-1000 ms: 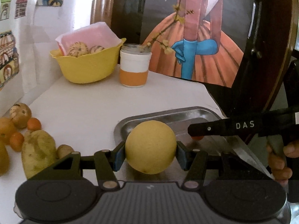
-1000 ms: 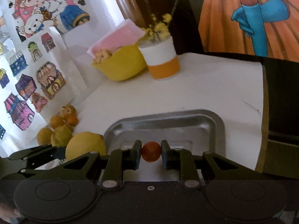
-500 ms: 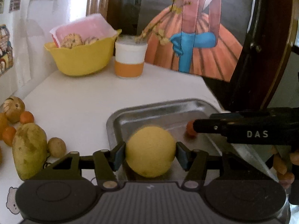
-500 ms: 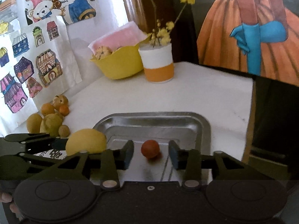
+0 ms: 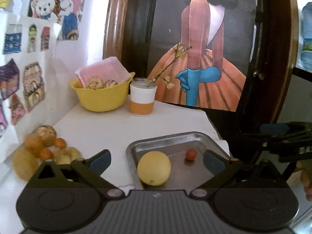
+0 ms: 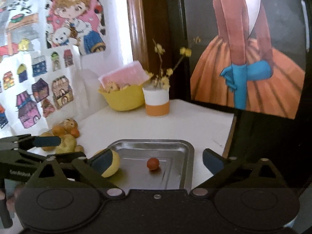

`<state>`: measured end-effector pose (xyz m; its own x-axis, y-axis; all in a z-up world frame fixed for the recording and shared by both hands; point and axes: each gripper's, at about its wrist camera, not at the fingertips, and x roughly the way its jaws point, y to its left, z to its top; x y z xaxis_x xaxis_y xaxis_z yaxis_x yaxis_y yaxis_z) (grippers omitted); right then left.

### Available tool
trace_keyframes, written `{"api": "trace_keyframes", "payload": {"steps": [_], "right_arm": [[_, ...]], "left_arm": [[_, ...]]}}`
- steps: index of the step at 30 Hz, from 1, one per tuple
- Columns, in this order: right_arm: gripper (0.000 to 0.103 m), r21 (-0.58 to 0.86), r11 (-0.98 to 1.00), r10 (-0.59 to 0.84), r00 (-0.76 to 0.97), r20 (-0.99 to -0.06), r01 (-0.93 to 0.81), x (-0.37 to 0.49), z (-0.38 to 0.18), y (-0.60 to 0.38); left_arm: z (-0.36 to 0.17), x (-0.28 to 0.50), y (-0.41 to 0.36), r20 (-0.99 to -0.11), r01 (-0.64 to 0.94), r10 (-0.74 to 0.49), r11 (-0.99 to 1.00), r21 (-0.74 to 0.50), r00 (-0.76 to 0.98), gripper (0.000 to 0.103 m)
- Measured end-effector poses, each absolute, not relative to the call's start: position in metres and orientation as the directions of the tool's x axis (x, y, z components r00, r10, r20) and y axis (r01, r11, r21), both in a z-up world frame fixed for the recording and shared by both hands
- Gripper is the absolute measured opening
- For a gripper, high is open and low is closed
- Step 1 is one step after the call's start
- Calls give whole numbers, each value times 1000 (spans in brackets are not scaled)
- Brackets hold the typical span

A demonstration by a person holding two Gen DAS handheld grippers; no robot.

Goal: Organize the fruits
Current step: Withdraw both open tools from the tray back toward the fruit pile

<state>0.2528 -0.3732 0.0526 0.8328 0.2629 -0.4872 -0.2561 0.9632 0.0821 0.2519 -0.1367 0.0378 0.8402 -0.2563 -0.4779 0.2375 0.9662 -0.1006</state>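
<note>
Steel tray [image 5: 197,136] on the white table [image 5: 109,128], holding a big yellow fruit [image 5: 154,168] at its near left corner and a small red-orange fruit [image 5: 190,154] toward the middle — the two well apart, neither touched by any finger. Left gripper [image 5: 157,160] spread wide, empty, fingers standing either side of the tray's near end. Right gripper [image 6: 157,160] likewise gaping and empty, its left finger [image 6: 102,160] partly covering the yellow fruit in its own view. Left of the tray, against the wall, a loose heap of fruit [image 5: 44,150] — brownish, yellow and small orange pieces. Farther back, a yellow bowl [image 5: 102,95] beside an orange-and-white jar [image 5: 142,99] with yellow flower sprigs.
</note>
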Motion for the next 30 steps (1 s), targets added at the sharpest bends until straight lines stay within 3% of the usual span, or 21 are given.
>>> {"api": "trace_keyframes", "payload": {"steps": [7,17,30], "right_arm": [[102,64,961,265,822,-504,-270,190,65,-363],[102,35,953,258,751,-608,-300,120,55,-330],[102,24,909,304,624,-719,-415,85,40,-262]], "left_arm": [[45,199,-117,-480,234,-252,967,-99,840,103],[38,133,-85,-518,249,-251,966,-74,818,103],[20,99,-31,-630,175,-177,982,-65,756,103]]}}
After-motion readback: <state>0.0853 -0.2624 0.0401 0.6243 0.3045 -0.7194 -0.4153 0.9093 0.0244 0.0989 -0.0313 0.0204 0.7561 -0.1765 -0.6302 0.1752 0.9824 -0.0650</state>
